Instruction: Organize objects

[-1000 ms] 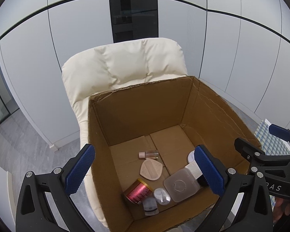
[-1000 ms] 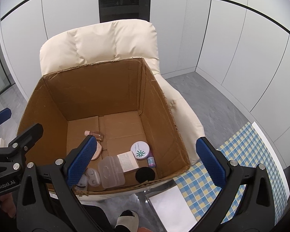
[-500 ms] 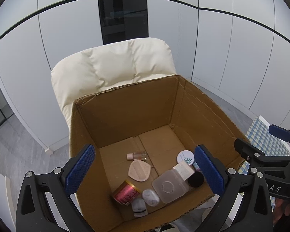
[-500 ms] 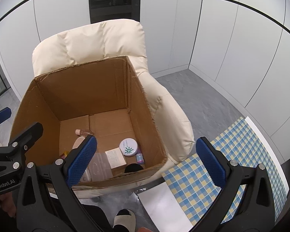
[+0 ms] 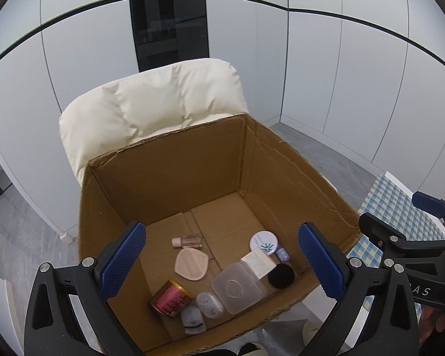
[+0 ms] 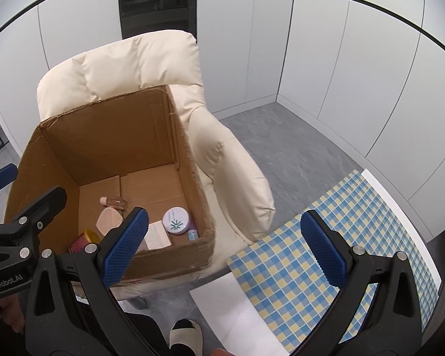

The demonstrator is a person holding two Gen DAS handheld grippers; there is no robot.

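An open cardboard box [image 5: 169,184] [image 6: 59,154] stands on a cream armchair [image 5: 151,103] [image 6: 231,172]. On its floor lie several small items: a red tin [image 5: 170,298], a pink puff [image 5: 191,264], a small clear bottle [image 5: 188,241], a clear plastic case [image 5: 237,286], a round white jar [image 5: 263,241] [image 6: 176,220], a white carton [image 5: 258,263] and a black puff [image 5: 281,276]. My left gripper [image 5: 221,261] hangs open above the box, holding nothing. My right gripper [image 6: 222,246] is open and empty, over the box's right front corner and the table edge.
A table with a blue and yellow checked cloth [image 6: 335,237] [image 5: 391,198] stands to the right of the chair, a white sheet [image 6: 231,305] at its near corner. A person's slippered foot [image 6: 185,336] shows on the grey floor. White wall panels close the room behind.
Both grippers have swung to the right: the box and chair slid left in both views, and more of the checked table shows in the right wrist view. Both stay open.
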